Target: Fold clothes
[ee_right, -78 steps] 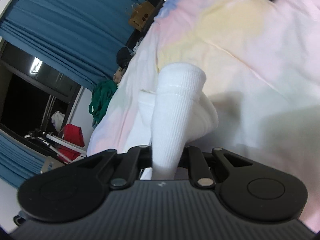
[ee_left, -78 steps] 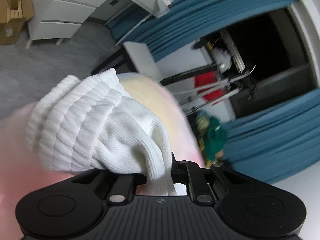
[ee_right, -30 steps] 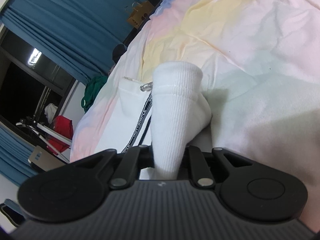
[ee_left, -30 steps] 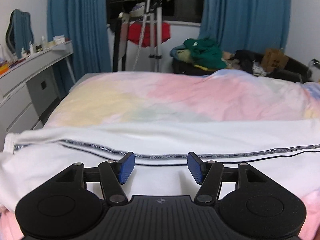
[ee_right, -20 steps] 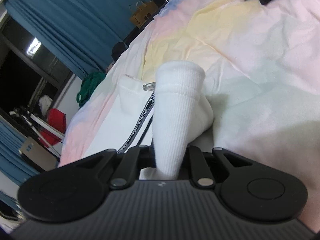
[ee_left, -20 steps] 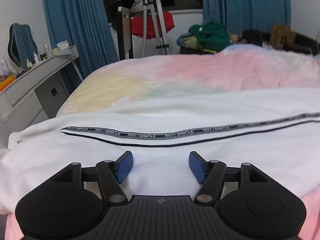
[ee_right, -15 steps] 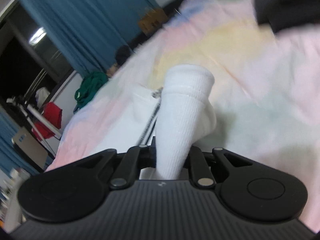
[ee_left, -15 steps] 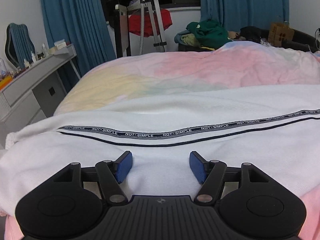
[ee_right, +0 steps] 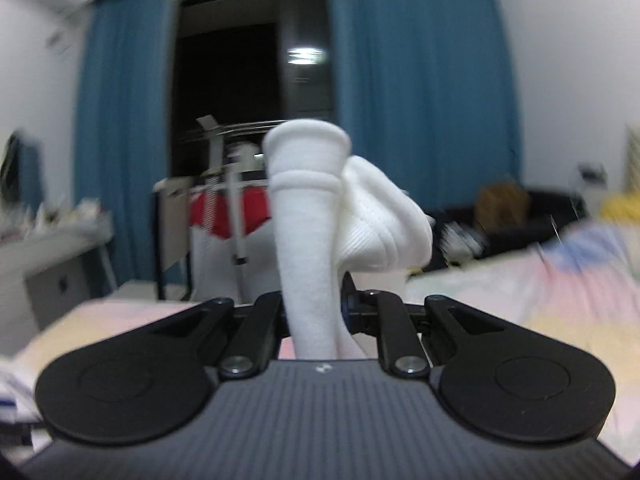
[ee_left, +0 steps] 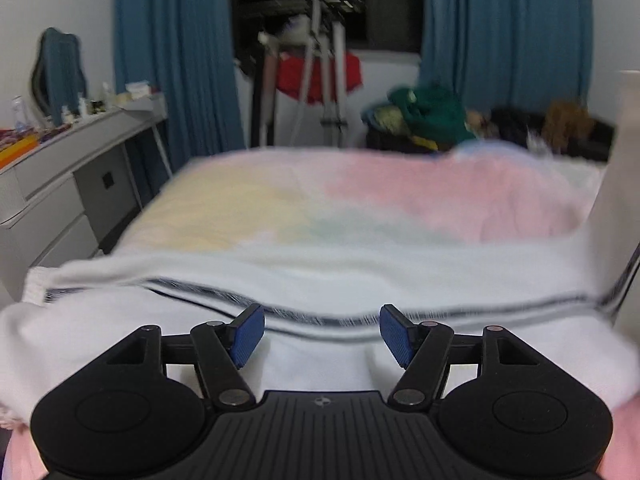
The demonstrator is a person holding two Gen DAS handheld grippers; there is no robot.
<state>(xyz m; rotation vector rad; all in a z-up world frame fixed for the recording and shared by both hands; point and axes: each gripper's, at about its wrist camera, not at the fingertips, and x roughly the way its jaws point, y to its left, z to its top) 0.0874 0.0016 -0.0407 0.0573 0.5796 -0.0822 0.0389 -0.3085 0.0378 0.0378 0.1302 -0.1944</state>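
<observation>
White trousers (ee_left: 320,276) with a dark printed side stripe lie across the near edge of the pastel bed (ee_left: 360,196) in the left wrist view. My left gripper (ee_left: 322,330) is open and empty just above the white cloth, its blue pads (ee_left: 249,334) apart. At the right edge the white cloth (ee_left: 616,208) rises steeply out of frame. In the right wrist view my right gripper (ee_right: 314,312) is shut on a white ribbed cuff (ee_right: 308,216) of the garment, held up above the bed (ee_right: 540,292).
A grey dresser (ee_left: 60,184) with small items stands left of the bed. Beyond the bed are blue curtains (ee_left: 172,52), a drying rack with a red cloth (ee_left: 320,72), a pile of green clothes (ee_left: 428,116) and a cardboard box (ee_right: 502,200).
My right gripper has swung up from facing the bedspread, lifting the cuff and the garment's right end. My left gripper let go of its cuff earlier and now hovers open.
</observation>
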